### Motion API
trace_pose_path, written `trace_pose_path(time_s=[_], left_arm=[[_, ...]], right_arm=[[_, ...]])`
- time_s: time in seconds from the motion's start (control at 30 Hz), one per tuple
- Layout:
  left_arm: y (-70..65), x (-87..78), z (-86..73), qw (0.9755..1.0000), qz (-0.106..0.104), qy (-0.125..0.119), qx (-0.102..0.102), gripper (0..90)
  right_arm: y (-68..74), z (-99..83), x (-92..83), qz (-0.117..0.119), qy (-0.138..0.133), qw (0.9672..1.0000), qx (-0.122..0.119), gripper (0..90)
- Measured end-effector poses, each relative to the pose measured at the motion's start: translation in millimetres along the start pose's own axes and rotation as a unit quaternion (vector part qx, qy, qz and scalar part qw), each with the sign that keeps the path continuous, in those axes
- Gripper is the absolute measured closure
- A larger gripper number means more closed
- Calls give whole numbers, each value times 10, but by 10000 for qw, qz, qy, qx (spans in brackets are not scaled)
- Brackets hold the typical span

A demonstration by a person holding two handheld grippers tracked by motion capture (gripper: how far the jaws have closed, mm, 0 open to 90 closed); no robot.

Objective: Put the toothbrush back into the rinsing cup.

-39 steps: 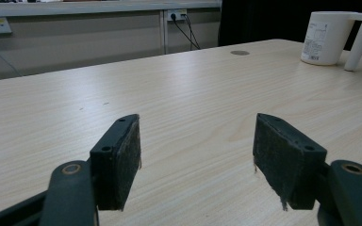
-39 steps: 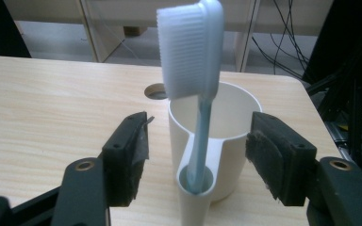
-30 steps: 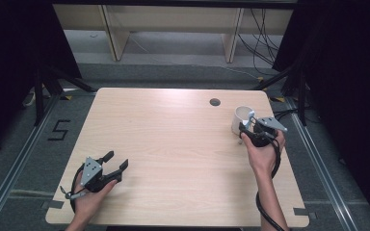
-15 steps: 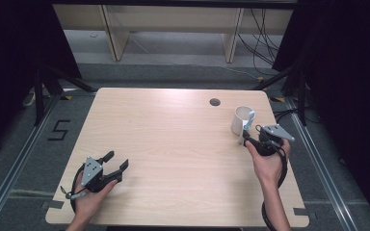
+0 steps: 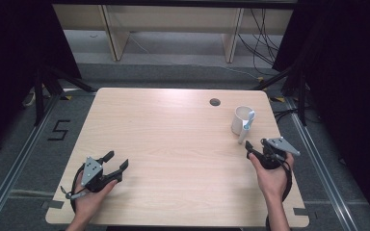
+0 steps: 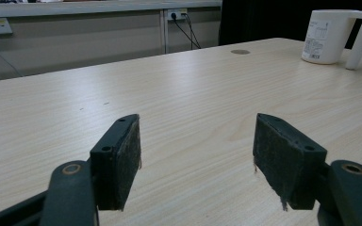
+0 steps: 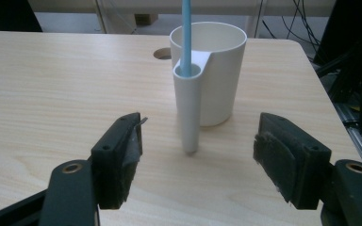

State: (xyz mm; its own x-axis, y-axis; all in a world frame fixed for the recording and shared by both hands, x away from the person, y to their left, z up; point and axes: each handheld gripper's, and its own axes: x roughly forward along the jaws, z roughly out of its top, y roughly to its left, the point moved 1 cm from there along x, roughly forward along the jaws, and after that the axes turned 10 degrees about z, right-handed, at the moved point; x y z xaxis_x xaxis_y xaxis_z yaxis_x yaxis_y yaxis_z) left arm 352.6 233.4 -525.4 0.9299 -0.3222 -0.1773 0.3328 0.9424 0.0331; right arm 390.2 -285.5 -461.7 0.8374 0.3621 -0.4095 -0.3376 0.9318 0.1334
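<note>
A pale wood-grain tabletop with a round cable hole toward 1 o'clock stands on grey floor. At 12 o'clock sit beige wooden shelf legs and trailing black cables; black curtains hang at 9 and 3 o'clock.

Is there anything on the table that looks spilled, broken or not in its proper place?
Nothing stands out. The white cup stands upright on the table with a blue stick in its hollow handle. No spill is visible. The pad on the right tool looks a little frayed at its edge.
</note>
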Motion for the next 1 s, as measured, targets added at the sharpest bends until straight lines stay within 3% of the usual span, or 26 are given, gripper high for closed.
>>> trace_pose_path(time_s=[0.03, 0.07, 0.1, 0.13, 0.3, 0.5, 0.53, 0.6, 0.7, 0.73, 0.9, 0.93, 0.97, 1.0], left_arm=[[0, 0, 0, 10000, 1, 4, -2, 324], [0, 1, 0, 10000, -2, 4, 0, 324], [1, 0, 0, 10000, -4, 5, 2, 324], [1, -1, 0, 10000, -4, 5, -3, 323], [0, 0, 0, 10000, -4, 3, -3, 324], [-1, 1, 0, 10000, -1, 2, 4, 324], [-2, 1, 0, 10000, 0, 4, 5, 324], [-2, 1, 0, 10000, 0, 8, 12, 324], [-3, 1, 1, 10000, 0, 10, 14, 324], [-4, 1, 0, 10000, -1, 8, 14, 324], [-2, 0, 0, 10000, 0, 3, 12, 324], [-3, 1, 0, 10000, 1, 4, 9, 324], [-4, 1, 1, 10000, 1, 13, 14, 324], [-5, 2, 1, 10000, 2, 23, 21, 325]], right_arm=[[28, -19, -20, -77, 13, 9999, 120, 332], [8, -34, -40, -70, 56, 10000, -7, 332], [20, -57, -53, -32, 1, 10000, 62, 332], [4, -72, -66, -79, -6, 10000, -35, 332], [14, -175, -152, -69, 79, 9999, 5, 331], [-21, -298, -240, -95, 93, 9998, -144, 331], [-8, -319, -261, -126, 127, 9998, -53, 331], [-26, -354, -282, -69, 43, 9999, -110, 331], [-23, -400, -338, -107, 85, 9999, 0, 331], [-41, -415, -350, -152, 27, 9998, -146, 331], [-19, -507, -407, -139, 28, 9999, 5, 335], [-29, -525, -411, -122, -15, 9998, -130, 335], [-3, -549, -422, -138, 18, 9999, 13, 336], [-6, -562, -411, -49, -66, 9999, -76, 338]])
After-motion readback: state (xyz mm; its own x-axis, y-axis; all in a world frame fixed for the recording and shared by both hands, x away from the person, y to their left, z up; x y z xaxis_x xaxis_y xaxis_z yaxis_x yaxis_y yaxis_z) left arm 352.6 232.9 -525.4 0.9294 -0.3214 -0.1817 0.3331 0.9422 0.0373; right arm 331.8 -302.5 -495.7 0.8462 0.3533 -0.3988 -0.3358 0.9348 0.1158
